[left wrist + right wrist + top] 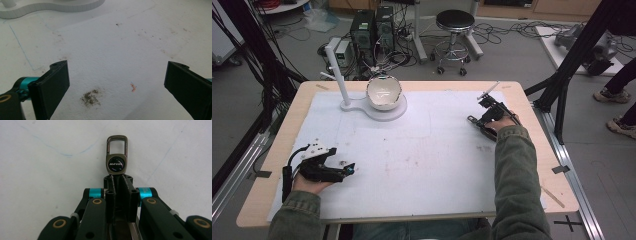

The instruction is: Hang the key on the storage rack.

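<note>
The metal key ring (116, 157) says "HAVAL". The right gripper (117, 178) pinches it tight, so it sticks out past the jaws, near the table's (277, 165) far right corner. The left gripper (117, 82) gapes wide, holding nothing.

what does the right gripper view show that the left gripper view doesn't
Right gripper view alone: the right tool shut on a metal key fob, whose black HAVAL badge and clasp loop stick out past the jaws.

Left gripper view alone: the left tool open with nothing between its jaws, a dark crumb patch, a small orange scrap and the edge of a white stand base.

Both: the white mat with faint blue pen lines.
</note>
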